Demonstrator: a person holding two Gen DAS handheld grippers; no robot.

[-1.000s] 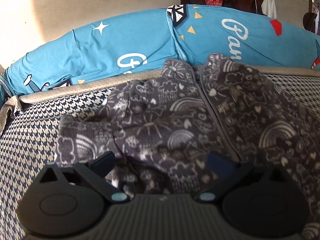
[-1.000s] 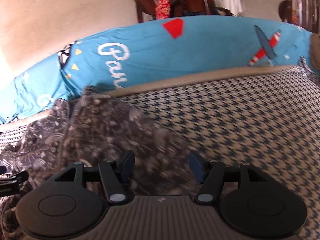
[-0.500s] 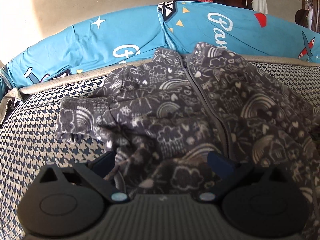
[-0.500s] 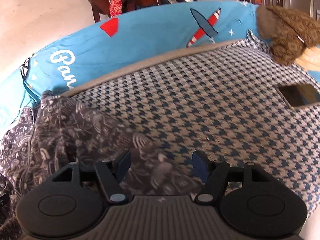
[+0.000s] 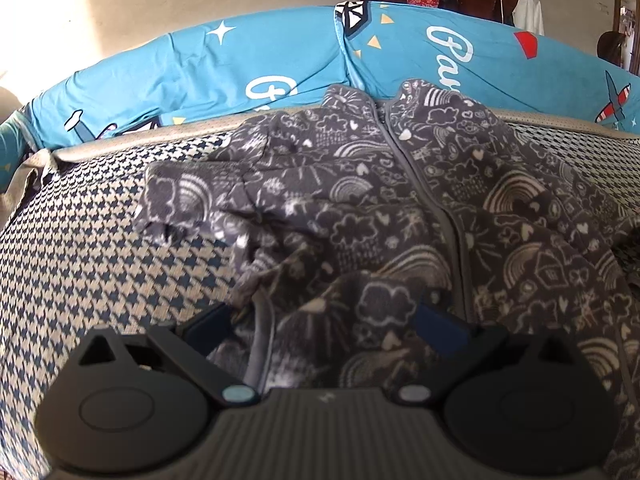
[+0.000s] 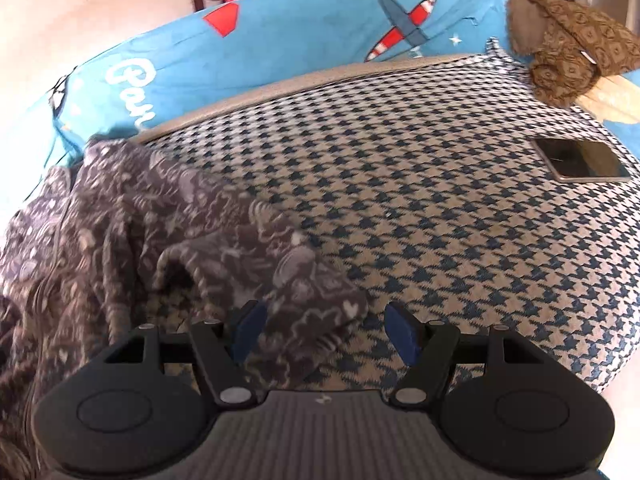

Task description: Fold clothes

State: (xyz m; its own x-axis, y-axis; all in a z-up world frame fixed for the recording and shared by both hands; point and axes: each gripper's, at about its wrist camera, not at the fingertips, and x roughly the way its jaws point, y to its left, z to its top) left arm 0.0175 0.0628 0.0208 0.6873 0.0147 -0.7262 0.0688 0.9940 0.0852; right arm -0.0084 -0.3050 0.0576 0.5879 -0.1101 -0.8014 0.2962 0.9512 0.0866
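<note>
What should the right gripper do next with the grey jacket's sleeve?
Probably close on the sleeve. The right gripper is open, and the cuff of the grey jacket lies between its fingers without being pinched, so a grip likely comes before any folding.

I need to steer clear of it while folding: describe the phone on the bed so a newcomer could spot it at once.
Start from the houndstooth bed cover in the right wrist view and follow it toward its right edge. Below the brown patterned bundle lies the phone, flat and apart from the grey garment. It is the only glossy, dark, hard-edged rectangle there.
</note>
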